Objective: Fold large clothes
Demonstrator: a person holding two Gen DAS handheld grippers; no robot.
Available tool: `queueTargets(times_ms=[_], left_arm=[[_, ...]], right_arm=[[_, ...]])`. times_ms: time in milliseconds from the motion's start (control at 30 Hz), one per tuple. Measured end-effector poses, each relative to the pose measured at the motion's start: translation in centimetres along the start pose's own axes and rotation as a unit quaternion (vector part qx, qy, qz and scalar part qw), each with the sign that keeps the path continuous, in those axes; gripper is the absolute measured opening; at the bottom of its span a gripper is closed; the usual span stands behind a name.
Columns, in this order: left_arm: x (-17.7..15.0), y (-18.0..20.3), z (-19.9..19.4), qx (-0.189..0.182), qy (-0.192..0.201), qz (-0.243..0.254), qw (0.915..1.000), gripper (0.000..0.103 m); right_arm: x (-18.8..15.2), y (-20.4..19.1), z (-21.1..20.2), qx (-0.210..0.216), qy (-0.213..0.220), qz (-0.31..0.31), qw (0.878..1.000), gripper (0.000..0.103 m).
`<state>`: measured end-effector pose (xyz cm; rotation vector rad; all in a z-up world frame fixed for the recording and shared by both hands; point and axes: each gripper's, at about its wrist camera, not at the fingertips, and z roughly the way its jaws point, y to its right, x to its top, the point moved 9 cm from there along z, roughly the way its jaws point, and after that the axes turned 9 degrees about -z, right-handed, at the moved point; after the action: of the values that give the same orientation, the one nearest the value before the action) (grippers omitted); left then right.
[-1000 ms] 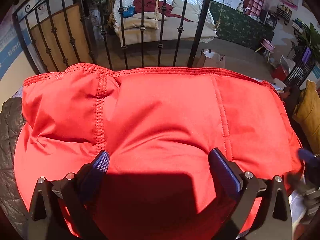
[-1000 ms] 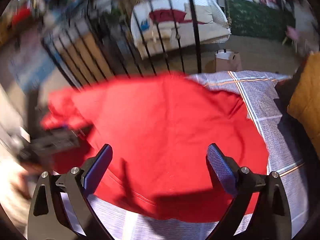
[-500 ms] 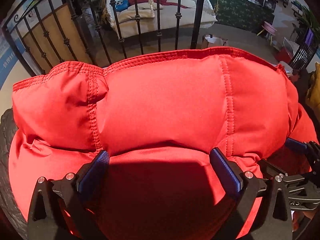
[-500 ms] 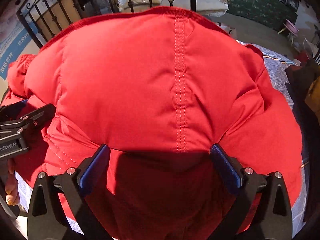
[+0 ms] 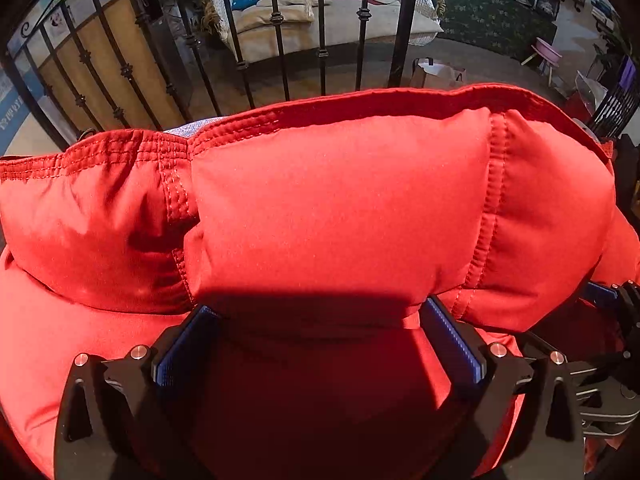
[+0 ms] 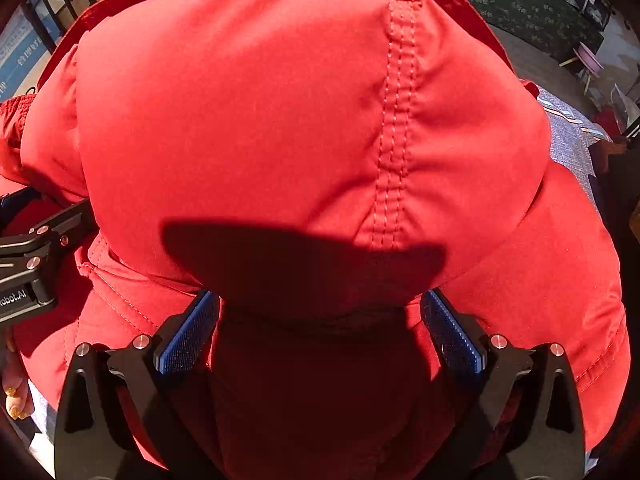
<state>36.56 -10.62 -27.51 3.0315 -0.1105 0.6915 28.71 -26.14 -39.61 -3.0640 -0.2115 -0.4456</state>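
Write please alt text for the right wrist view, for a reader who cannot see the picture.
A puffy red jacket with stitched seams fills almost the whole view, bulging just ahead of the right claw, whose blue-padded fingers stand wide apart. The left claw shows at the left edge, and a strip of checked bedsheet shows at the right.

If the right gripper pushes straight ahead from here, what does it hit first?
The puffy red quilted jacket: its folded bulge fills the line directly ahead of the right gripper, whose jaws stand wide apart. Contact looks near-immediate, though depth is unclear.
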Motion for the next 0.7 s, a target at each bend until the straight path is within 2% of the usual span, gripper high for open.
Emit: queueTargets(times_ms=[700], left_arm=[[0.4,-0.1,1.8,0.011,0.017,-0.001,0.9998,0.099]], right_arm=[[2.6,-1.5,1.4,-0.018,-0.011,-0.001,1.000,0.099]])
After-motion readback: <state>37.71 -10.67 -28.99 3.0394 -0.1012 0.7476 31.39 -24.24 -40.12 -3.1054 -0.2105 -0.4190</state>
